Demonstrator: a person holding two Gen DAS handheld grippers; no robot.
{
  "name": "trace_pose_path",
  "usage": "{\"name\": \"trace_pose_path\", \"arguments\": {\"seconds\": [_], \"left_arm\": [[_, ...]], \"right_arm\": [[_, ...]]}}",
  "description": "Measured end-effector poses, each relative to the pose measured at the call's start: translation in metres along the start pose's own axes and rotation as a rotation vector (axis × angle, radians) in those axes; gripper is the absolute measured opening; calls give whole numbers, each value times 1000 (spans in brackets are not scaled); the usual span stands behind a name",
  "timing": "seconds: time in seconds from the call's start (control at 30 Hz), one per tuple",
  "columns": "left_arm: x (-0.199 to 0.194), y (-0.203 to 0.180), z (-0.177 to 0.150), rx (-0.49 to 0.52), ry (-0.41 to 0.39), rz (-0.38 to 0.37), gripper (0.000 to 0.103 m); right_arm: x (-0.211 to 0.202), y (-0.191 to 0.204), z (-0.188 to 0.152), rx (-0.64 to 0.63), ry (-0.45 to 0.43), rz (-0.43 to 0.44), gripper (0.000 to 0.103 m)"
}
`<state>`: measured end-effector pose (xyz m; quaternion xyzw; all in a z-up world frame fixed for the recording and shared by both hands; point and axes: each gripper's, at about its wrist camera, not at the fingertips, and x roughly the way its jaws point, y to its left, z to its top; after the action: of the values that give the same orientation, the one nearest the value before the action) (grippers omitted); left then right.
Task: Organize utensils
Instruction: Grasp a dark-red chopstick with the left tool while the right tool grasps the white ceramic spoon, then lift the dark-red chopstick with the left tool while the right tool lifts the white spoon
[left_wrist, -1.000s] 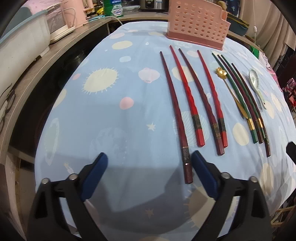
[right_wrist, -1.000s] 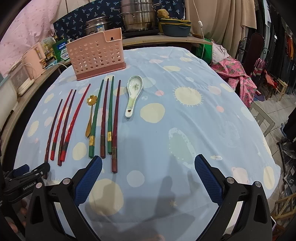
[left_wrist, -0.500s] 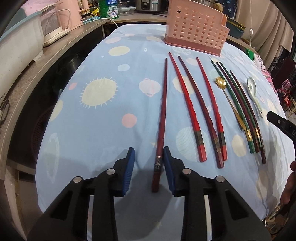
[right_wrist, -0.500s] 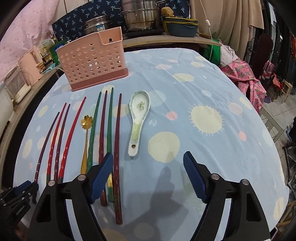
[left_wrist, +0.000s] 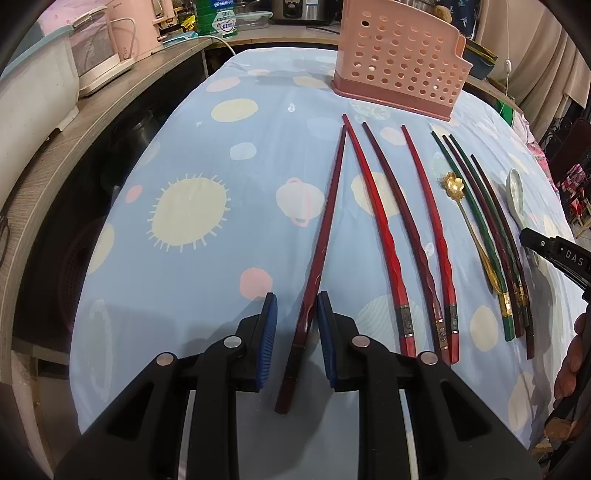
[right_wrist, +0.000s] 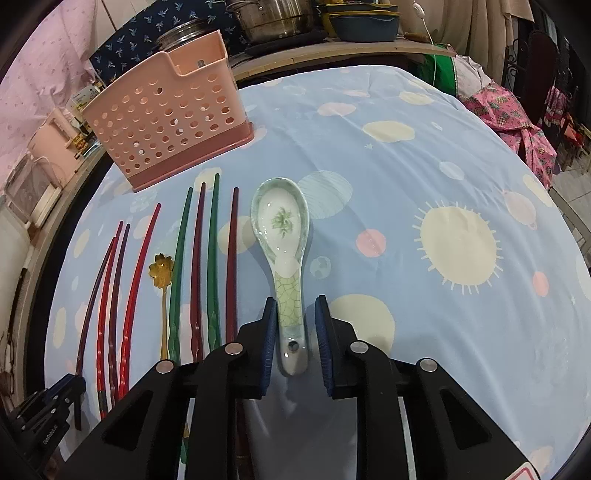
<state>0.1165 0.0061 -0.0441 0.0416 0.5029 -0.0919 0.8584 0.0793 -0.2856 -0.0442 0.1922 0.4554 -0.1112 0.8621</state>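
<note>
My left gripper (left_wrist: 295, 325) straddles the thick end of a dark red chopstick (left_wrist: 325, 229), jaws narrowed with a gap on the left side. Three more red chopsticks (left_wrist: 384, 236) lie to its right, then a gold flower spoon (left_wrist: 454, 184) and several green and maroon chopsticks (left_wrist: 480, 221). My right gripper (right_wrist: 294, 332) straddles the handle of a ceramic soup spoon (right_wrist: 282, 229), jaws narrowed with small gaps on both sides. The pink perforated utensil holder (left_wrist: 399, 62) stands at the table's far end, also in the right wrist view (right_wrist: 166, 122).
The table carries a light blue cloth with suns and dots (right_wrist: 424, 184). A wooden counter with appliances (left_wrist: 92, 62) runs along the left. Pots (right_wrist: 273, 14) sit behind the holder. Pink fabric (right_wrist: 517, 122) and chairs are off to the right.
Both grippers moved forward and narrowed from wide open. The left one came around the leftmost chopstick, which swung to angle toward its neighbour. The right one came around the soup spoon's handle.
</note>
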Motion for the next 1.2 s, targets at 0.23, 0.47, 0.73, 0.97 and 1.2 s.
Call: {"name": "trace_pose_path", "arguments": {"seconds": [0.23, 0.47, 0.73, 0.97, 1.2], "left_arm": [[-5, 3, -6, -13, 7, -21, 22], [-13, 6, -19, -22, 13, -41, 22], [-14, 10, -20, -47, 20, -79, 11], [-23, 13, -28, -56, 22, -103, 9], [-50, 20, -17, -82, -47, -111, 7]], "right_arm": [[-5, -7, -9, 17, -3, 32, 13], [-19, -12, -27, 17, 5, 42, 12], [-32, -15, -39, 11, 8, 42, 12], [-45, -14, -42, 5, -5, 42, 12], [-63, -12, -37, 4, -39, 48, 12]]}}
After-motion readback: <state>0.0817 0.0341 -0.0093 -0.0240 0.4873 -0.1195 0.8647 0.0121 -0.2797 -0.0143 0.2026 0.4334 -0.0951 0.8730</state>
